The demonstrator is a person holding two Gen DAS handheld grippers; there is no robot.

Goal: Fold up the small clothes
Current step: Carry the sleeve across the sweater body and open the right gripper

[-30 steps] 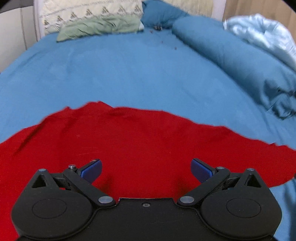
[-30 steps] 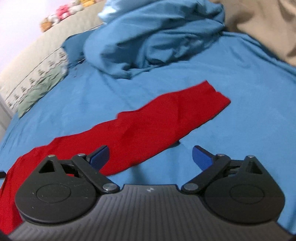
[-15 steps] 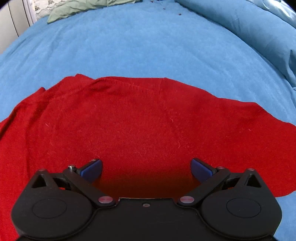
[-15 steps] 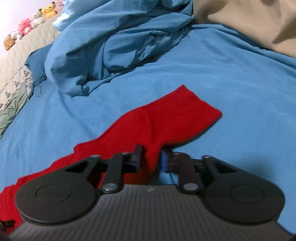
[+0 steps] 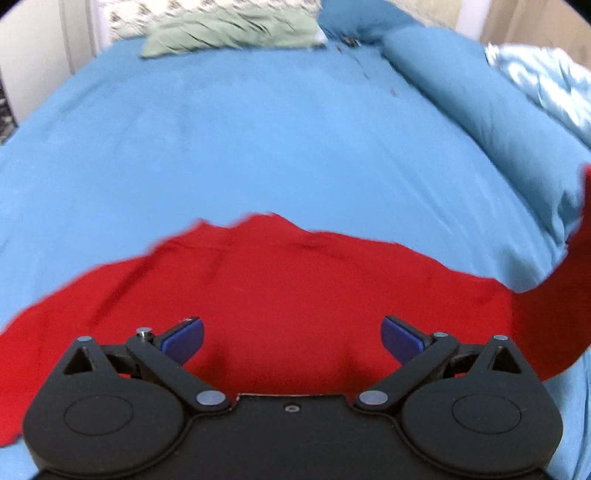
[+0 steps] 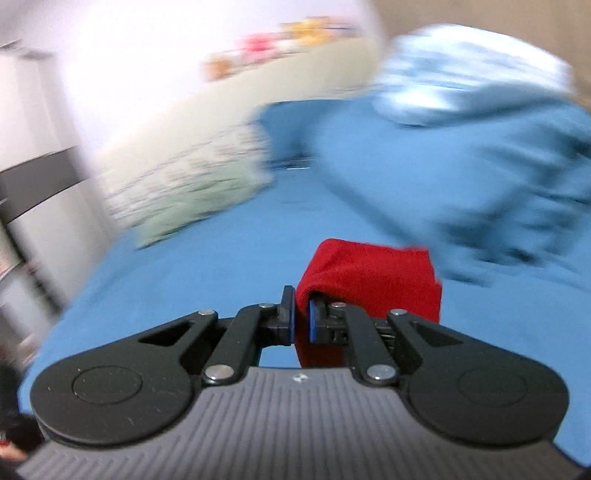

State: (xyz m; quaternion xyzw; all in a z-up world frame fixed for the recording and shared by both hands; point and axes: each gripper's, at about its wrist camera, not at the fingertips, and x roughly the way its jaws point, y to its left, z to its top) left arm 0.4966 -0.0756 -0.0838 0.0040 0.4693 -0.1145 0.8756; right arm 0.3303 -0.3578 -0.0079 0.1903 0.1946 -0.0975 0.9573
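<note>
A red garment (image 5: pixel 288 288) lies spread on the blue bed sheet (image 5: pixel 258 140). My left gripper (image 5: pixel 291 338) is open and hovers low over its near middle, holding nothing. The garment's right end (image 5: pixel 565 288) rises off the bed at the right edge of the left wrist view. My right gripper (image 6: pixel 302 321) is shut on that red cloth (image 6: pixel 373 280), which drapes over the right finger, lifted above the bed. The right wrist view is blurred by motion.
A green pillow (image 5: pixel 229 33) and a patterned pillow lie at the head of the bed. A rolled blue duvet (image 5: pixel 491 110) and a pale blue quilt (image 5: pixel 546 85) lie along the right side. A white wall and dark furniture (image 6: pixel 33 184) stand at the left.
My right gripper closed on the red garment's end and lifted it up, swinging fast. My left gripper stayed open and drew back a little over the garment.
</note>
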